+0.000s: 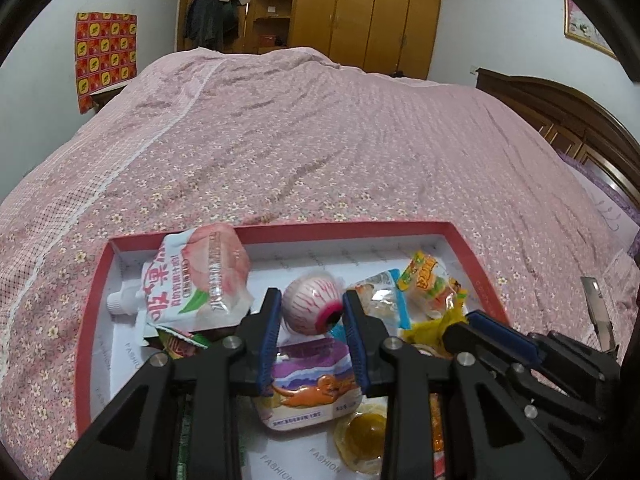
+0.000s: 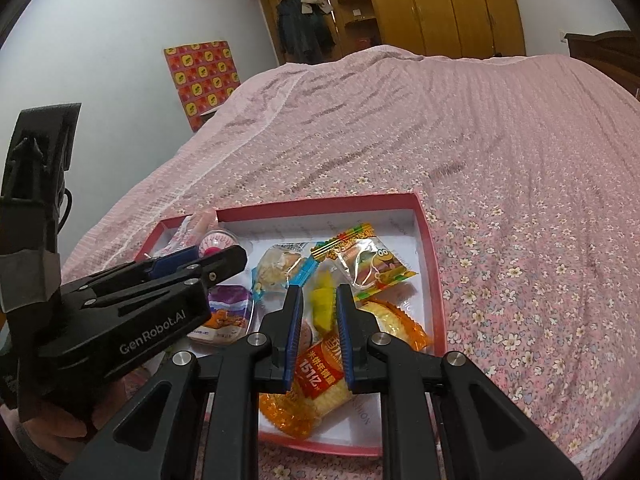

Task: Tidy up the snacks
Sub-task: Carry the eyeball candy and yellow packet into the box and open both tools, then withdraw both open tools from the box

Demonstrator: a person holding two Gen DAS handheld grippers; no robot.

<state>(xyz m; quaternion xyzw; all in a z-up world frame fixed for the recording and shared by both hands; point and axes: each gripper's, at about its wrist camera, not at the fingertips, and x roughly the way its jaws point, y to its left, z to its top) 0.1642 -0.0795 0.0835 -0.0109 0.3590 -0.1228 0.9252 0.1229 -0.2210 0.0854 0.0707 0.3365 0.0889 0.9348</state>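
Between the left gripper's [image 1: 310, 312] blue-padded jaws sits the eyeball candy [image 1: 312, 306], white with red veins and a dark pupil rimmed in pink. The jaws stand parted on either side of it, and whether the pads actually press on it cannot be told from the left wrist view. Just behind those jaws, nearer the camera, lies a purple jelly cup with an orange dinosaur [image 1: 310, 384]. Off to the left side of the jaws a peach drink pouch [image 1: 196, 280] leans over the rim of the red-edged box [image 1: 92, 304], spout pointing outward. To the right side of the jaws, a clear pastry packet with blue trim [image 1: 380, 298] and a burger gummy bag [image 1: 434, 284]. A golden jelly cup [image 1: 362, 440] lies low beneath the right finger.

Over on the right gripper [image 2: 318, 312], the jaws are spread apart with a yellow candy wrapper [image 2: 323, 302] lying in the gap, untouched. Nearer the camera, an orange rice cracker packet with a red label [image 2: 320, 380] passes under the pads. Everything rests in the box on the pink floral bedspread [image 2: 520, 200].
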